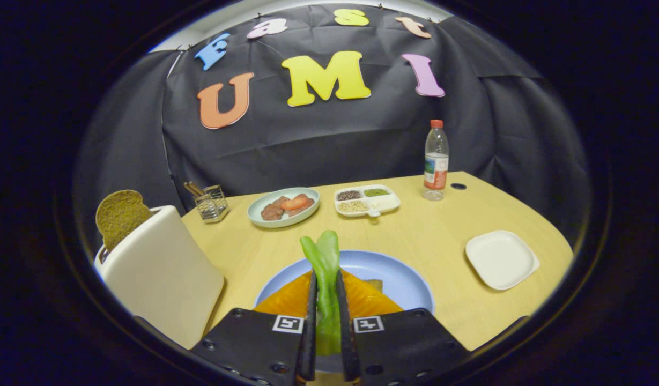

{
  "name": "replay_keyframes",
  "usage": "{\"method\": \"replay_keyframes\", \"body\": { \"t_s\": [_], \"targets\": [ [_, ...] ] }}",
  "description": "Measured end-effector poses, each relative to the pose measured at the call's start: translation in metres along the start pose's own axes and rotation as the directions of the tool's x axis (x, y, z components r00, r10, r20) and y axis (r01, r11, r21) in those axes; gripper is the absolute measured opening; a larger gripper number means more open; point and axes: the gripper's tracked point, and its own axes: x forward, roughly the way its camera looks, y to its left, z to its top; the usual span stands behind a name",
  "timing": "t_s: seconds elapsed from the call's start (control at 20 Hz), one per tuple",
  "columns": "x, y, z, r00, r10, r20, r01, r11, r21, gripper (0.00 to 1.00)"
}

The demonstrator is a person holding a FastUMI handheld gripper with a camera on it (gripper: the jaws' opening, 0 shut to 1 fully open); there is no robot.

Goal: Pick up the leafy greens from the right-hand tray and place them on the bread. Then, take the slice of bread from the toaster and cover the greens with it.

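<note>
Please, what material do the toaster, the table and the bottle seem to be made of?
The toaster looks like matte cream plastic: smooth, no metal shine. The table looks like pale wood or wood laminate, with faint grain and a low sheen. The bottle seems clear plastic; you see through it above the label. The gripper has its fingers shut on the leafy greens, above the blue plate.

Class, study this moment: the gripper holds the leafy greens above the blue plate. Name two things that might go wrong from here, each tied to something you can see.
1. The gripper pinches the green leafy stalk only low down; its free top may flop past the orange-topped bread onto the round blue plate when released.

2. The brown bread slice stands high in the cream toaster, close beside the plate; reaching for it might nudge the toaster or plate.
</note>
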Motion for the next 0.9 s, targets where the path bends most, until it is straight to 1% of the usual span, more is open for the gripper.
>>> {"method": "replay_keyframes", "body": {
  "t_s": [0.05, 0.15, 0.2, 0.25, 0.3, 0.4, 0.5, 0.65, 0.7, 0.9],
  "targets": [
    [0.0, 0.001, -0.001, 1.0, -0.002, -0.001, 0.002, 1.0, 0.004, 0.23],
    [-0.001, 0.006, -0.001, 1.0, 0.005, -0.002, -0.005, 1.0, 0.006, 0.24],
    [-0.001, 0.008, -0.001, 1.0, 0.014, 0.001, -0.014, 1.0, 0.008, 0.32],
    [-0.002, 0.01, -0.001, 1.0, 0.018, 0.004, -0.018, 1.0, 0.009, 0.36],
    [-0.003, 0.012, -0.001, 1.0, 0.022, 0.008, -0.022, 1.0, 0.007, 0.45],
    [-0.007, 0.014, 0.002, 0.999, 0.027, 0.026, -0.027, 1.0, 0.01, 0.56],
    [-0.017, 0.015, 0.011, 0.997, 0.019, 0.068, -0.02, 1.0, 0.006, 0.72],
    [-0.04, 0.016, 0.029, 0.988, -0.009, 0.152, 0.011, 1.0, -0.013, 0.95],
    [-0.05, 0.018, 0.036, 0.984, -0.017, 0.178, 0.021, 1.0, -0.019, 0.96],
    [-0.091, 0.051, 0.069, 0.962, 0.008, 0.271, 0.007, 0.999, -0.051, 0.96]
  ]
}}
